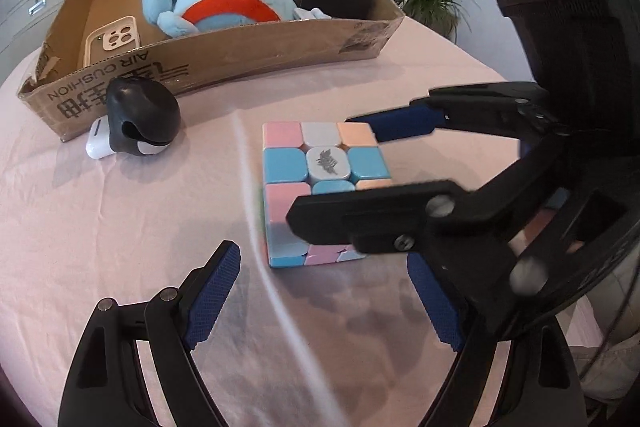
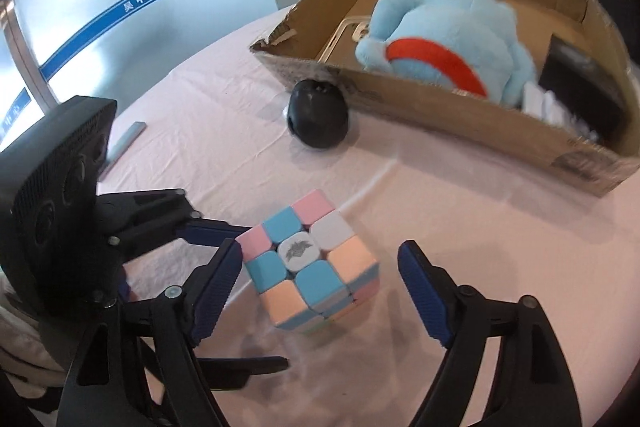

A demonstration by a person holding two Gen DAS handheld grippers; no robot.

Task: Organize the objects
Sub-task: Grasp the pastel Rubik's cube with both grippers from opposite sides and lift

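Partly, right tongs (image 1: 352, 171) hide the cube (image 1: 320, 163).

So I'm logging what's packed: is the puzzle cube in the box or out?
Out. The puzzle cube sits on the pink tablecloth, apart from the cardboard box.

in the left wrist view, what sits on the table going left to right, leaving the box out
white earbud case → black mouse → puzzle cube → right gripper, reaching in from the right with its jaws apart around the cube.
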